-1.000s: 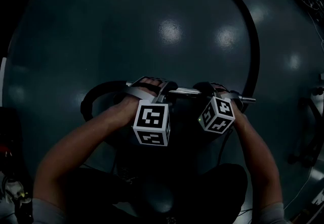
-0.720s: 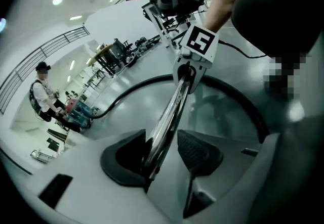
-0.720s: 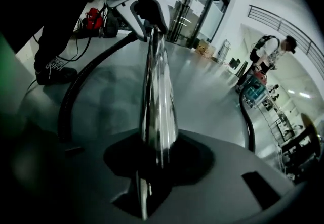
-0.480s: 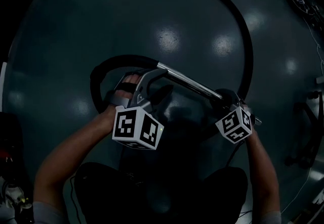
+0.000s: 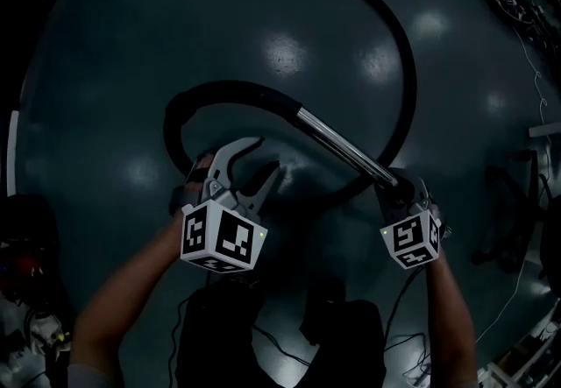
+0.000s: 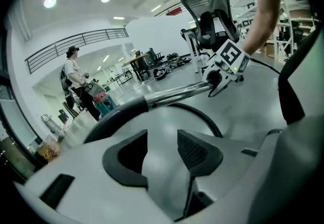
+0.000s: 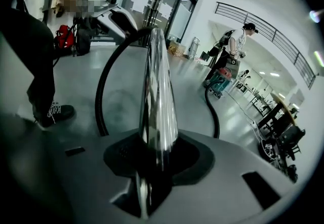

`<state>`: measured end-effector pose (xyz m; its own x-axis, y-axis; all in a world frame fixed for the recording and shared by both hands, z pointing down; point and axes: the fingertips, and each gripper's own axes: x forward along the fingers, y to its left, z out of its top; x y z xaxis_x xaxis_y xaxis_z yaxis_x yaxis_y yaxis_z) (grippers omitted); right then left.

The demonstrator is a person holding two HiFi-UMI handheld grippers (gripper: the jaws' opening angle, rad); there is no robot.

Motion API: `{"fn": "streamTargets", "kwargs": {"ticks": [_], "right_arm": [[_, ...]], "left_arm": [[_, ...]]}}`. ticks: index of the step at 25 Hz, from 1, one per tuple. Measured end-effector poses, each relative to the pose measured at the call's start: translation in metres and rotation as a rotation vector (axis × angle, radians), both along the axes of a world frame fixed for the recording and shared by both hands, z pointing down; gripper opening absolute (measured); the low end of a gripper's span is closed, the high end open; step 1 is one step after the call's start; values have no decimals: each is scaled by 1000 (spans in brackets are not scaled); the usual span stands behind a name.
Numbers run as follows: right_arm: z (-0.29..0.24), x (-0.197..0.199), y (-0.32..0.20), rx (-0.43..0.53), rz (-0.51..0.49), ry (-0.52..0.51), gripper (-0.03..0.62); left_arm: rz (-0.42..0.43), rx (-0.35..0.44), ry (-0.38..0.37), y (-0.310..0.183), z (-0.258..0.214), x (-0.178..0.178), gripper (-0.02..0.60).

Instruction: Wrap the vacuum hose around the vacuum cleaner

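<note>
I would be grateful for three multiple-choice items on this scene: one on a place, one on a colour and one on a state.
1. Where does the black hose lie?
A. on the floor
B. on a table
C. over a chair

2. What colour is the tube in the right gripper?
A. red
B. shiny silver
C. yellow

3. How is the left gripper?
A. shut on the hose
B. shut on the tube
C. open and empty

Key:
1 A: the head view shows it looping across the floor.
2 B: it gleams like chrome in the right gripper view.
3 C: its jaws have just been opening, with nothing between them.
</note>
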<state>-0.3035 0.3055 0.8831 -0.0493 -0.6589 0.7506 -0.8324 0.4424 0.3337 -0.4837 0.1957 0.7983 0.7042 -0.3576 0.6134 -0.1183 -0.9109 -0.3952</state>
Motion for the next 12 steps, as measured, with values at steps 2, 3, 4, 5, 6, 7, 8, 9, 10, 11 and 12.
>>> {"fn": "streamTargets", "kwargs": {"ticks": [2,3,4,5,6,7,8,9,10,11,12], "right_arm": [[-25,-4,12,-12,-19,19,126],[-39,-6,18,-18,-31,27,126],[-52,-8,22,-25,-44,36,126],[-66,-10,25,-31,-58,45,126],[-79,-12,28,-39,-73,54,126],[-92,-13,32,-47,-89,62,126],[-103,-15,35,-56,-105,70,126],[-114,-17,39,-65,-122,77,126],[-125,-20,42,-73,-141,85,127],[-135,-23,44,-81,-162,92,126],[-145,-26,45,-89,-185,99,126]], "left_arm": [[-21,57,22,-3,-47,-10,189],[-16,86,28,-4,-73,-13,187],[3,105,23,-6,-97,-16,189],[32,108,4,-8,-118,-18,189],[70,89,-31,-9,-133,-19,199],[115,41,-80,-8,-142,-21,239],[163,-30,-141,-5,-145,-24,267],[210,-111,-206,0,-146,-27,293],[254,-178,-271,4,-146,-31,295],[299,-223,-335,9,-147,-34,296],[348,-251,-397,14,-146,-37,296]]}}
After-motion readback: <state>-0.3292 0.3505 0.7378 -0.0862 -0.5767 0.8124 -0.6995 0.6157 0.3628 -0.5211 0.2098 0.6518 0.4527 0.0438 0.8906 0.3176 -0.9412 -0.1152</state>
